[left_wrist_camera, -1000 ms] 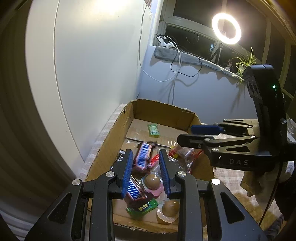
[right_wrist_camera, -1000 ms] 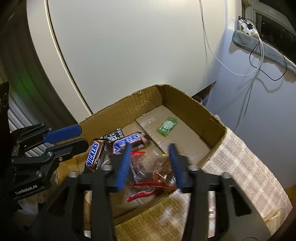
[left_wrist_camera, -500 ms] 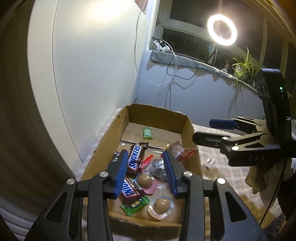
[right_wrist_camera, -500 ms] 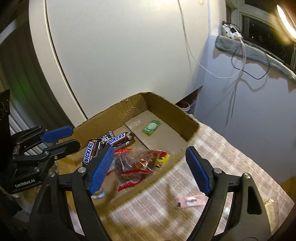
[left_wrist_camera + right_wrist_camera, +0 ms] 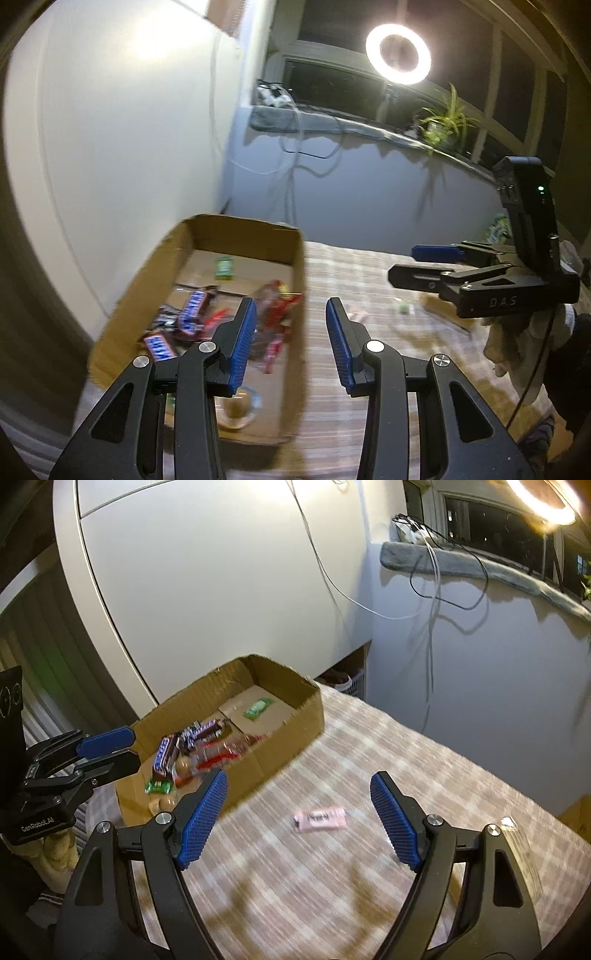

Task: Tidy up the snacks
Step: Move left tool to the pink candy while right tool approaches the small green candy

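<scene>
Snacks fill the cardboard box [image 5: 280, 734]: two Snickers bars [image 5: 165, 755], a clear red packet [image 5: 221, 751], a small green packet [image 5: 257, 708] at the far end, and round brown sweets [image 5: 181, 766] at the near end. One pink wrapper [image 5: 320, 819] lies outside the box on the checked cloth [image 5: 424, 775], ahead of your right gripper [image 5: 303, 814] and between the lines of its two fingers, not touching them. Your right jaws have just been opening; they now stand wide apart and hold nothing. Your left gripper [image 5: 290, 341] is released too, after opening a little, with nothing between its blue pads [image 5: 242, 341]. Its left finger is over the right part of the box, its right finger over the cloth. Beyond your right gripper, in the left wrist view, a small green thing [image 5: 403, 306] lies on the cloth, too blurred to name.
</scene>
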### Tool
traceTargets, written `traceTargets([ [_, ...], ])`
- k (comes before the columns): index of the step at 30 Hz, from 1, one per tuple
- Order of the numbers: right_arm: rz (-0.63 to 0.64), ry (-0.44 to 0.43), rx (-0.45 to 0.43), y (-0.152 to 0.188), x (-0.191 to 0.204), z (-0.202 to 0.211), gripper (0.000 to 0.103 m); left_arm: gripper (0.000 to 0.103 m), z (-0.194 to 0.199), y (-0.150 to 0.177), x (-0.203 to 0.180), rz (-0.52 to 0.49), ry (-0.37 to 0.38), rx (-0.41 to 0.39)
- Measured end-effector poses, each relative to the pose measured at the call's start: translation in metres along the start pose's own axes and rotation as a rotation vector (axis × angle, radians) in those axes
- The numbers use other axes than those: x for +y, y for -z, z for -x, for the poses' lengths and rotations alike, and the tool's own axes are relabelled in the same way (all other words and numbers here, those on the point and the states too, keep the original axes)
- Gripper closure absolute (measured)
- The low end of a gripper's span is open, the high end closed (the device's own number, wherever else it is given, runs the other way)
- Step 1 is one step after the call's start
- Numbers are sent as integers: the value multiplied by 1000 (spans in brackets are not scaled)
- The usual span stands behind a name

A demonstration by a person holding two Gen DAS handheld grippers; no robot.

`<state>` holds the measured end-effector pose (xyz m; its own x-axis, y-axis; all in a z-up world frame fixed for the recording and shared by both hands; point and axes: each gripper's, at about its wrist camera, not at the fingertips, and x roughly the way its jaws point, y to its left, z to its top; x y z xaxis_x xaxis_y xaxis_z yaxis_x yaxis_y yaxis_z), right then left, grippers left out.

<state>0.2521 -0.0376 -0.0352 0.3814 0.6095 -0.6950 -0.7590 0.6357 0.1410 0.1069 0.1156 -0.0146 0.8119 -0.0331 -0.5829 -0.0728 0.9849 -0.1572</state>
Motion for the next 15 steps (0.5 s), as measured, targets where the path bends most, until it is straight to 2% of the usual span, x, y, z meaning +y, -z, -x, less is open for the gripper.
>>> traceTargets([
  [1, -2, 1, 3, 4, -4, 2, 22, 65, -1, 1, -6, -7, 9, 5],
  [3, -10, -1, 17, 12, -12, 5, 30, 65, -7, 3, -20, -26, 36, 17],
  [7, -46, 12, 42, 29, -31, 4, 38, 65, -17, 8, -44, -56, 76, 42],
  [9, -71, 11, 60, 36, -40, 0, 49, 65, -24, 10, -54, -65, 95, 58],
  [15, -88, 74, 94, 54, -58, -17, 50, 65, -53, 14, -71, -70, 114, 111],
])
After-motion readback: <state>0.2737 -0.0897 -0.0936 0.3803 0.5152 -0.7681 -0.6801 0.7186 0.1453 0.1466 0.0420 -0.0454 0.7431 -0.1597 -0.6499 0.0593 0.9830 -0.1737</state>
